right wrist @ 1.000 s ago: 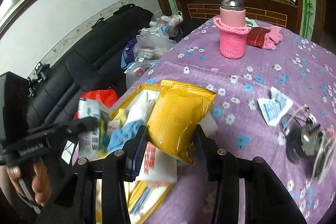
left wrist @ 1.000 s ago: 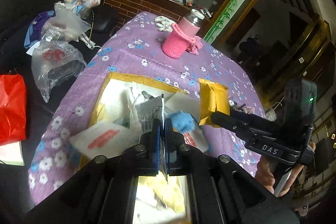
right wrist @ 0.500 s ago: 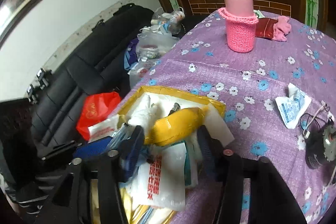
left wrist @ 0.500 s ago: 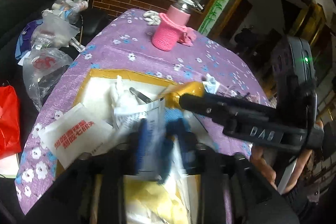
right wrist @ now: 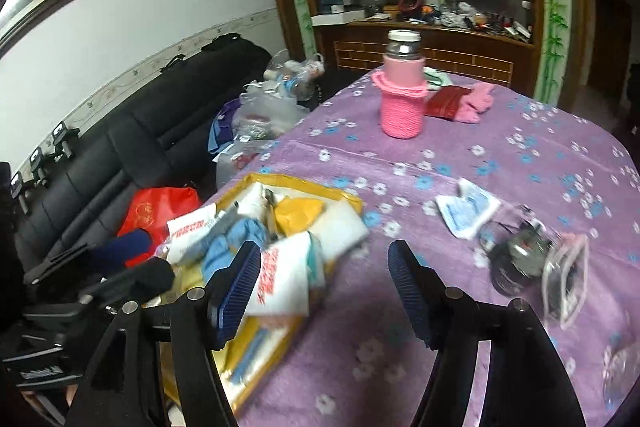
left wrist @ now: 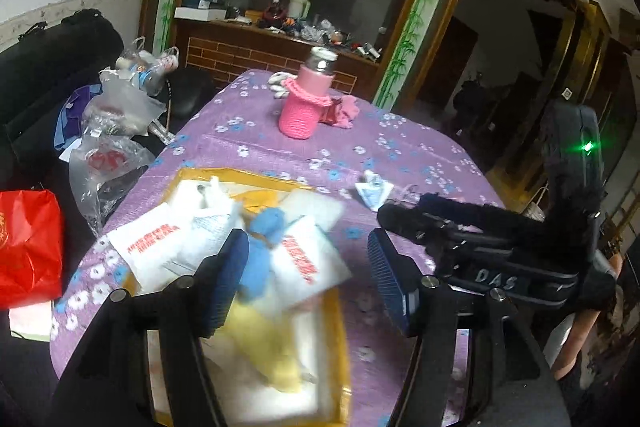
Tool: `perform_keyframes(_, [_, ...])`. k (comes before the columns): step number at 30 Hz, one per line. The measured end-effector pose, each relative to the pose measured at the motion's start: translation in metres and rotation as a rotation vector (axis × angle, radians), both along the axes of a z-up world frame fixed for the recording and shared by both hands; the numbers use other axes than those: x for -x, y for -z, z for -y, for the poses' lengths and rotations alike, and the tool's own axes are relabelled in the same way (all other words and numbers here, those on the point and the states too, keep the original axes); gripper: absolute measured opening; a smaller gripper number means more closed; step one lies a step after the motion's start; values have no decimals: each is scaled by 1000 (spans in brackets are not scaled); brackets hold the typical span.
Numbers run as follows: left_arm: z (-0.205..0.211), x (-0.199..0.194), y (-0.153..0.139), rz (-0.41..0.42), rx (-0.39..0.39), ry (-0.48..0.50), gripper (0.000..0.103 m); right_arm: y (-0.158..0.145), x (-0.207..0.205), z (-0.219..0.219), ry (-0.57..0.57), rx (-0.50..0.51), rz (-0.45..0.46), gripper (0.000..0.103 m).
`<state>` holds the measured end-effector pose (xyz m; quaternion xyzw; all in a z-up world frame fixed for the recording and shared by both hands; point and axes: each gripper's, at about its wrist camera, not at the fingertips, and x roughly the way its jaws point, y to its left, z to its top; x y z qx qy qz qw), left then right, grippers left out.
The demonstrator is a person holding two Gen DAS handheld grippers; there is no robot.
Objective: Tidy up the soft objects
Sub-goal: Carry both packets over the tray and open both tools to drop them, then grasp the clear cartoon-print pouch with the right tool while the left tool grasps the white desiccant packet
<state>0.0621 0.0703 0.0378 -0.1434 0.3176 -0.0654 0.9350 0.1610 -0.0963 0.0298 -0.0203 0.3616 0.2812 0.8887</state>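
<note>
Between the spread jaws of the left gripper (left wrist: 308,279) nothing is held; a blue cloth (left wrist: 264,247) lies just below and past its left pad, its long axis running away from the camera toward the far end of the worktop (left wrist: 400,155). It rests on a heap of white packets (left wrist: 304,251) with red print, all inside a yellow tray (left wrist: 340,311) (the near part is blurred, and a pale yellow item (left wrist: 272,351) there cannot be made out). From the right wrist view, the right gripper (right wrist: 324,291) also stands wide apart and empty, above bare purple cloth just right of the tray (right wrist: 352,201). Inside the tray, a yellow pouch (right wrist: 298,211) lies beyond the blue cloth (right wrist: 228,243), and the packets (right wrist: 280,279) spill over the near rim. The left gripper's black tips (right wrist: 136,267) cover part of the tray's left side. Farther right on the worktop (right wrist: 520,155) lie a small white sachet (right wrist: 468,213) and a dark round object (right wrist: 520,263) in a clear bag, too blurred to name. At the far end a pink-sleeved bottle (right wrist: 402,99) stands upright, with a pink cloth (right wrist: 476,103) beside it.
</note>
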Motion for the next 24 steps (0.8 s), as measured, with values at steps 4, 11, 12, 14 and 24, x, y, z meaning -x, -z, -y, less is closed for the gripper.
perform_keyframes(4, [22, 8, -9, 12, -12, 23, 61, 1, 14, 28, 35, 0, 12, 67])
perform_keyframes(11, [64, 3, -9, -16, -30, 83, 61, 3, 27, 80, 100, -22, -4, 67])
perform_keyframes(12, [70, 2, -8, -22, -31, 90, 61, 3, 28, 87, 107, -24, -7, 67])
perform_keyframes(14, [80, -1, -7, -29, -39, 102, 61, 3, 29, 100, 121, -31, -7, 67])
perform_keyframes(24, [121, -12, -5, -67, -42, 172, 61, 27, 6, 172, 154, -122, -79, 71])
